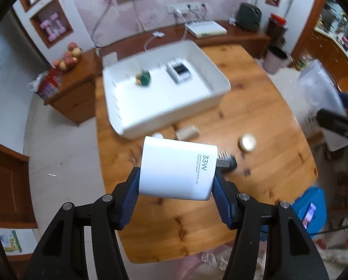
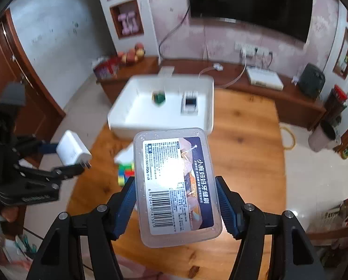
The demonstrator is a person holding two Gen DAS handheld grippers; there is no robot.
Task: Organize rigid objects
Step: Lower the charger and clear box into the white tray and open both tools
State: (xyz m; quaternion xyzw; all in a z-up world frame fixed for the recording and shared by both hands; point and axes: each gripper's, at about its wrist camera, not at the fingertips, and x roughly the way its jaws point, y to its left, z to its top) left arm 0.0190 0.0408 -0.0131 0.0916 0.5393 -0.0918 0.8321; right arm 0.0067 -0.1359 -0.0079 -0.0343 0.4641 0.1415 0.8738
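Reading "33W" on its side, the white charger (image 1: 177, 170) is clamped in the left tongs (image 1: 176, 186) above the counter (image 1: 255, 88); the right tongs (image 2: 175, 200) grip a clear plastic box (image 2: 176, 186) with a barcode label, "ISO 9001" legible. Ahead sits a white bin (image 1: 218, 93) holding a green figure (image 1: 144, 77) and a small device (image 1: 179, 70)

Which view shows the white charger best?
The left wrist view: the charger fills the centre, clamped between the left gripper's jaws, its 33W print readable. The right wrist view shows it small at the left edge, prongs visible, print unreadable.
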